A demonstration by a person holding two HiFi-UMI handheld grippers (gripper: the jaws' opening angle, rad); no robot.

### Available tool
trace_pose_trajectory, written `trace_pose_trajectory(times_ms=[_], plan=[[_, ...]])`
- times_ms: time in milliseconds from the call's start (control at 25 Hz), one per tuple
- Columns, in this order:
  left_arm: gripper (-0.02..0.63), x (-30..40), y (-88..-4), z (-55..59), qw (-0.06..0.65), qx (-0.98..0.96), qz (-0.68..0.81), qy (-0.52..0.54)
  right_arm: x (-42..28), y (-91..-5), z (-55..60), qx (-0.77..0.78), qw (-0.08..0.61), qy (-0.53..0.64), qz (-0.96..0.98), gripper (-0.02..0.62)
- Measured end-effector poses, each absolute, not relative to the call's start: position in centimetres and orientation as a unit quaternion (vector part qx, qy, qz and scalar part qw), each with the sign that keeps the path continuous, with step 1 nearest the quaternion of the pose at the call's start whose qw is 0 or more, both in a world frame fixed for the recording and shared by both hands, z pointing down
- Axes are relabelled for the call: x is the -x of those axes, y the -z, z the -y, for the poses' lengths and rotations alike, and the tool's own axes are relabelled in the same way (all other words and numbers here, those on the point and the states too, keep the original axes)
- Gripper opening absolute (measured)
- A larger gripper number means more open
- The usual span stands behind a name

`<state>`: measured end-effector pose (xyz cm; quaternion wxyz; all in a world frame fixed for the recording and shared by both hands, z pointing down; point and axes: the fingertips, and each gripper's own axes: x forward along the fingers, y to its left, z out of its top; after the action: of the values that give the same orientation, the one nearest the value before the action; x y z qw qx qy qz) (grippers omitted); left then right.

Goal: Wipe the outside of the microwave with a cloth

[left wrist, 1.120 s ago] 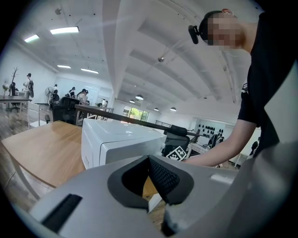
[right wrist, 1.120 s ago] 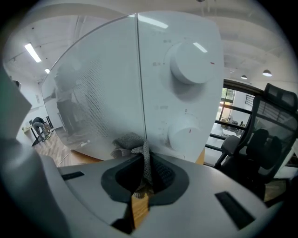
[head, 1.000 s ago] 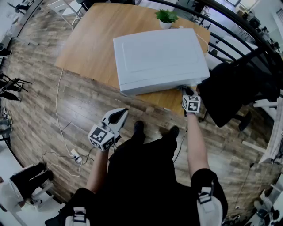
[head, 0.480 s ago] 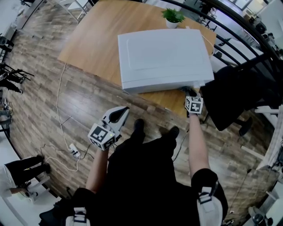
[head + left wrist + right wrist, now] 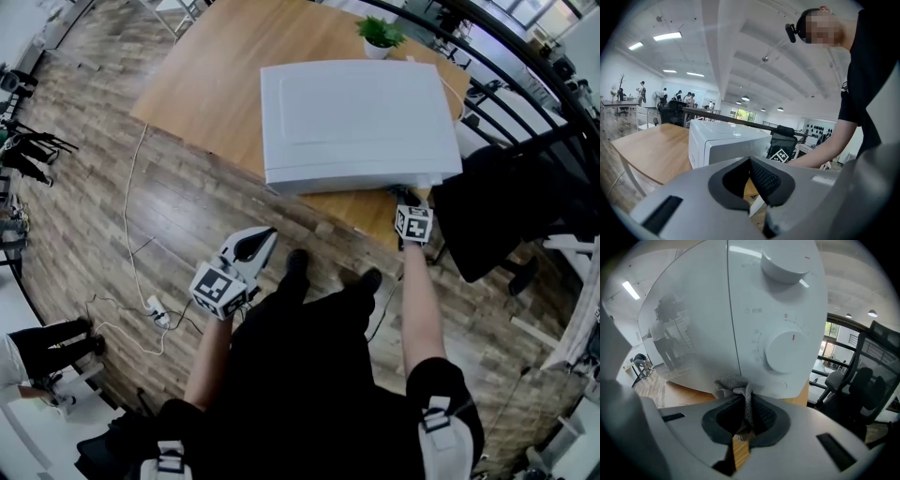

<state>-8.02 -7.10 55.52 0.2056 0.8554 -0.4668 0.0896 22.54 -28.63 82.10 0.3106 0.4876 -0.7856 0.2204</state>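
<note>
White microwave [image 5: 356,117] sits at the table's [image 5: 211,89] near right corner, front close to the edge, with bare tabletop left of it and a black chair [image 5: 497,197] crowding its right. Right gripper [image 5: 743,416] grips a grey cloth [image 5: 733,384] against the front panel's bottom edge, visible only in its own view. Left gripper [image 5: 255,246], jaws together and empty, hangs over open floor.

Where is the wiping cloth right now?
The cloth is pinched in the right gripper, at the bottom front edge of the microwave, just under its lower knob.
</note>
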Motion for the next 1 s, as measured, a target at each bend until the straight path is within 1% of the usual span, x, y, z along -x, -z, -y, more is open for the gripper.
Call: trace_pose_trajectory(times_ms=[120, 240, 440, 560, 720, 1000], plan=[[0.002, 8.3, -55.6, 6.9, 0.216, -0.851, 0.470, -0.094, -21.4, -81.8, 28.5, -0.481, 0.305, -0.222, 0.791, 0.018], [0.002, 8.5, -55.0, 6.7, 0.203, -0.856, 0.468, -0.086, -20.0, -80.6, 28.7, -0.478, 0.288, -0.211, 0.802, 0.018], [0.002, 9.1, -55.0, 6.1, 0.203, -0.855, 0.469, -0.083, -19.6, -82.6, 27.1, -0.474, 0.317, -0.234, 0.788, 0.018], [0.002, 9.7, -55.3, 5.9, 0.213, -0.850, 0.473, -0.088, -18.2, -82.3, 26.7, -0.466, 0.316, -0.240, 0.791, 0.018], [0.002, 10.2, -55.3, 5.7, 0.196, -0.857, 0.471, -0.079, -15.6, -80.8, 27.1, -0.458, 0.292, -0.217, 0.811, 0.018], [0.002, 11.3, -55.3, 5.1, 0.205, -0.851, 0.478, -0.072, -12.0, -82.2, 24.9, -0.426, 0.317, -0.229, 0.816, 0.018]])
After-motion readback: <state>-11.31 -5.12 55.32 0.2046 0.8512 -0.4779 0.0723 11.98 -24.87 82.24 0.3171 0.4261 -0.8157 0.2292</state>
